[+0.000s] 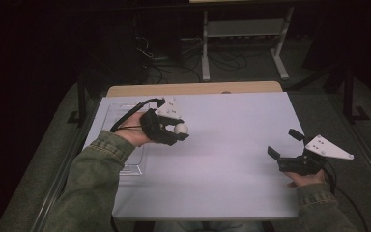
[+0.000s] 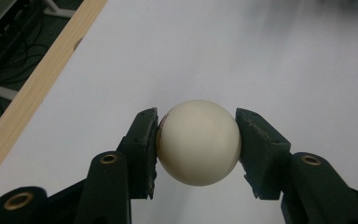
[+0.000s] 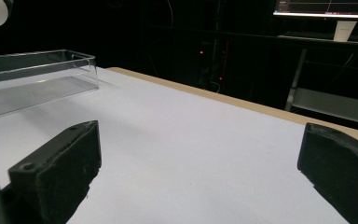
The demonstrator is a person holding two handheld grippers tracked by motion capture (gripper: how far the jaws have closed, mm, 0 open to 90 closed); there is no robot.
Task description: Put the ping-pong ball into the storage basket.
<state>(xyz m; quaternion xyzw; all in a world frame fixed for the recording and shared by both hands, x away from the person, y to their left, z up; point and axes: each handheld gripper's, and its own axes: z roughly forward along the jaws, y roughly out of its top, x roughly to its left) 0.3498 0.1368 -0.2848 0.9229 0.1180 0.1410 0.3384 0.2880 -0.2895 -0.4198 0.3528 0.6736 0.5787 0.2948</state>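
A cream-white ball sits squeezed between the two black pads of my left gripper, which is shut on it above the white table. From above, the ball pokes out of the left gripper over the left half of the table, just right of a clear tray. At the table's right edge my right gripper rests low, open, with nothing between its wide-set jaws. Its two black fingers frame bare tabletop in the right gripper view.
A clear plastic tray lies along the table's left side, partly under the left forearm; its wall is seen in the right gripper view. The white sheet covers a wooden table with a tan far edge. Cables and a metal frame stand on the floor beyond.
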